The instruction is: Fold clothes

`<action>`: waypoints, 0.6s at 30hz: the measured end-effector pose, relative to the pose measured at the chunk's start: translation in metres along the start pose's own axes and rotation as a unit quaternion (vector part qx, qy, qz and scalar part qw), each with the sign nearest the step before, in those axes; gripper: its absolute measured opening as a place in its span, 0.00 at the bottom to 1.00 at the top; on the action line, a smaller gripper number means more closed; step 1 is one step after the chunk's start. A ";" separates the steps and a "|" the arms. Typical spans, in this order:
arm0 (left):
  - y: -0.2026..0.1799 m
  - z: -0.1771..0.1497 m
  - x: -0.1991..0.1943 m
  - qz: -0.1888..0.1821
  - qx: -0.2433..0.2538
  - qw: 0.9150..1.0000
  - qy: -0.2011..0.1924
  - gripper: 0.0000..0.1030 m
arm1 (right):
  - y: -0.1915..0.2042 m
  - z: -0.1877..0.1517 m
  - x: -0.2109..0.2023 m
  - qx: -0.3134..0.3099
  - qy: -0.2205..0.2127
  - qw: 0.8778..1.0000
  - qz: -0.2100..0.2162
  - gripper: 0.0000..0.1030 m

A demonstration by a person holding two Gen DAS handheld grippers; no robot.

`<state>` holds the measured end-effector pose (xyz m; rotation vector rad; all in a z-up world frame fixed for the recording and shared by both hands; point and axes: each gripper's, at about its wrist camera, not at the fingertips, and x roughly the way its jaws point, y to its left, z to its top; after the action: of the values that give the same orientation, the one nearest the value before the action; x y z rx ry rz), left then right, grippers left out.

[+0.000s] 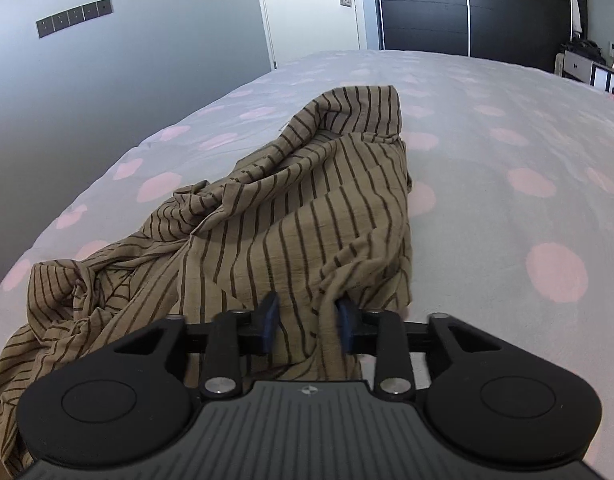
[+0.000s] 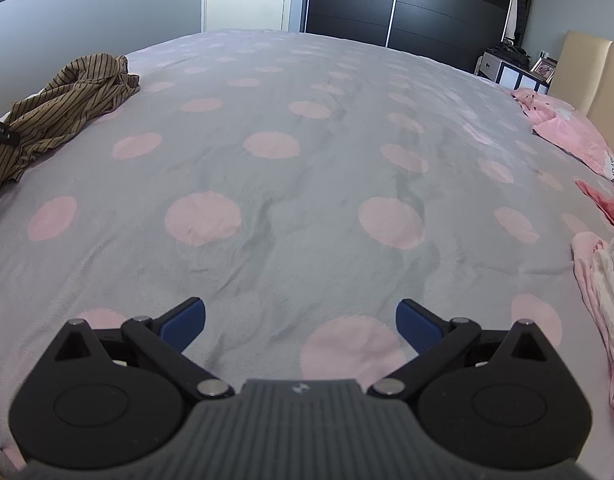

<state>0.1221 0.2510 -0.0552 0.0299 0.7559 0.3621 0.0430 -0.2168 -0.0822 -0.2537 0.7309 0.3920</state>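
Here, a brown shirt with dark stripes [image 1: 307, 208] lies crumpled near the left edge of a bed covered by a grey duvet with pink dots [image 2: 307, 152], and the left gripper [image 1: 307, 322] has cloth bunched between its blue pads, though whether it truly pinches the fabric cannot be told. The right gripper [image 2: 301, 324] hovers over bare duvet well apart from the shirt, its fingers spread wide, with pink pillows [image 2: 567, 128] and pale crumpled clothes [image 2: 603, 304] at the bed's right side.

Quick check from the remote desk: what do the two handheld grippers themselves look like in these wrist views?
The left gripper and right gripper match: black linkage arms with silver pivot pins, blue ribbed fingertip pads, round black side housings, and a grey ridged centre plate bearing a small emblem. No cables or sleeves show.
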 end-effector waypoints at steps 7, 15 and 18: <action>-0.001 0.002 0.003 -0.012 0.002 1.000 -0.018 0.03 | 0.000 -0.001 -0.002 0.000 -0.005 1.000 0.002 0.99; 0.007 0.016 -0.025 -0.107 -0.066 0.991 -0.052 0.01 | 0.002 -0.002 -0.007 0.003 -0.011 1.000 -0.001 0.99; -0.003 0.017 -0.039 -0.141 -0.063 0.987 -0.050 0.01 | 0.003 -0.001 -0.008 0.001 -0.015 1.000 0.000 0.99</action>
<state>0.1086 0.2374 -0.0172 -0.1753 0.6256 0.1360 0.0357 -0.2164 -0.0776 -0.2454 0.7015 0.3953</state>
